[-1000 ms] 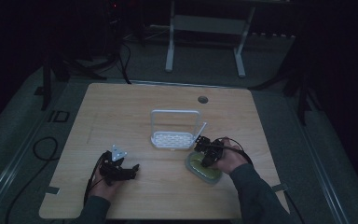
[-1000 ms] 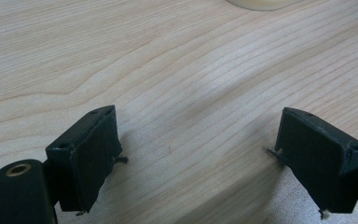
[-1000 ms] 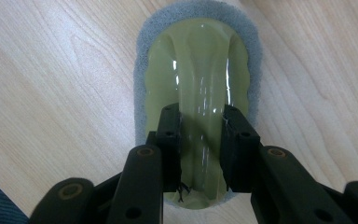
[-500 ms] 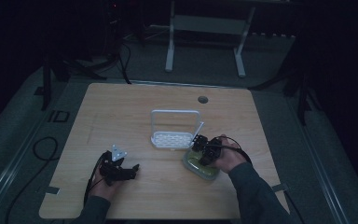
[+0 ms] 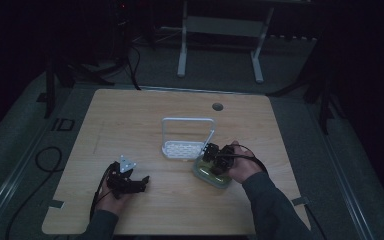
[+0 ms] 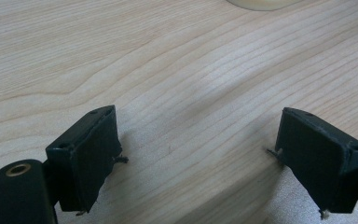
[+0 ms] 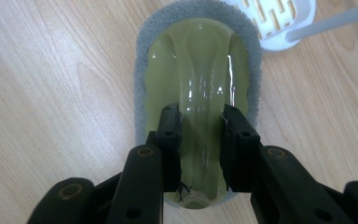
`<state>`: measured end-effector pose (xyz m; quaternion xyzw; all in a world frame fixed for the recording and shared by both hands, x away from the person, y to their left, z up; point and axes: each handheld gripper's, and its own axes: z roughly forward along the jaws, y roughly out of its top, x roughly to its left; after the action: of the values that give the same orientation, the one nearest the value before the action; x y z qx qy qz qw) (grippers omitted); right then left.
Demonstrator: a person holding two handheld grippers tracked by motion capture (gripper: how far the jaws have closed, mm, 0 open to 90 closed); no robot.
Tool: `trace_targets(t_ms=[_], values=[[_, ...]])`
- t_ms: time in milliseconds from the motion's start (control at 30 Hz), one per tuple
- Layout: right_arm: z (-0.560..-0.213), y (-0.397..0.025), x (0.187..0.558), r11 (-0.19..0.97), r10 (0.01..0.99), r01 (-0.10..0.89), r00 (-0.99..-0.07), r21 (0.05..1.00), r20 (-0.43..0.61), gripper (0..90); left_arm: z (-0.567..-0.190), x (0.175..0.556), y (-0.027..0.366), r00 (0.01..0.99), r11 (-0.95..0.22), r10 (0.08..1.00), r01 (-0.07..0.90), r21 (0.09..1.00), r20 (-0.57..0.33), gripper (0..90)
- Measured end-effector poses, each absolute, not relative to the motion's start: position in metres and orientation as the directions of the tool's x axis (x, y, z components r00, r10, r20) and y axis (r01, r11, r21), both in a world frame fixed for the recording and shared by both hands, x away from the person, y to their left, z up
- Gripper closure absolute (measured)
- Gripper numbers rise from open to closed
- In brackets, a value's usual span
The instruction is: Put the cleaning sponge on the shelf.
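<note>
1. Since the earlier high view: right gripper (image 5: 211,152) shifted slightly toward the left of the frame over the green scrubber (image 5: 211,174); left gripper (image 5: 136,181) unchanged at lower left of the desk (image 5: 130,120)
2. Right of centre in the high view: green scrubber lying on the desk, just beside the white rack (image 5: 187,140), its lower right corner close to the scrubber's far end
3. In the right gripper view: right gripper (image 7: 200,126) with jaws on either side of the raised glossy handle ridge of the green scrubber (image 7: 198,60), grey pad rim visible all round; jaws appear pressed against the ridge, so judged clenched on it
4. In the left gripper view: left gripper (image 6: 193,149) with jaws spread wide, released, holding nothing, low over bare wood grain; pale edge of an object at top of frame, too cropped to name
5. Risk, as a judgement: smooth, glossy handle and a grip taken near its nearer end, so possible slipping or tipping on lifting
6. Further risk: white rack (image 7: 279,18) with its thin rail at upper right of the right gripper view, close enough to be knocked by a forward swing
</note>
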<state>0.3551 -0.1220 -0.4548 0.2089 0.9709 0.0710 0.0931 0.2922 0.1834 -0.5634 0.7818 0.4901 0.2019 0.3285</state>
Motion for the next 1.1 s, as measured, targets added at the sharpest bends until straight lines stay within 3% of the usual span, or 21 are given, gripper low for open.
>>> trace_targets(t_ms=[1100], values=[[-0.450, -0.104, 0.358, 0.946, 0.287, 0.224, -0.916, 0.235, -0.281, 71.6, -0.563, 0.292, 0.183, 0.437, -0.301, 0.900, 0.633, 0.713, -0.008, 13.5]])
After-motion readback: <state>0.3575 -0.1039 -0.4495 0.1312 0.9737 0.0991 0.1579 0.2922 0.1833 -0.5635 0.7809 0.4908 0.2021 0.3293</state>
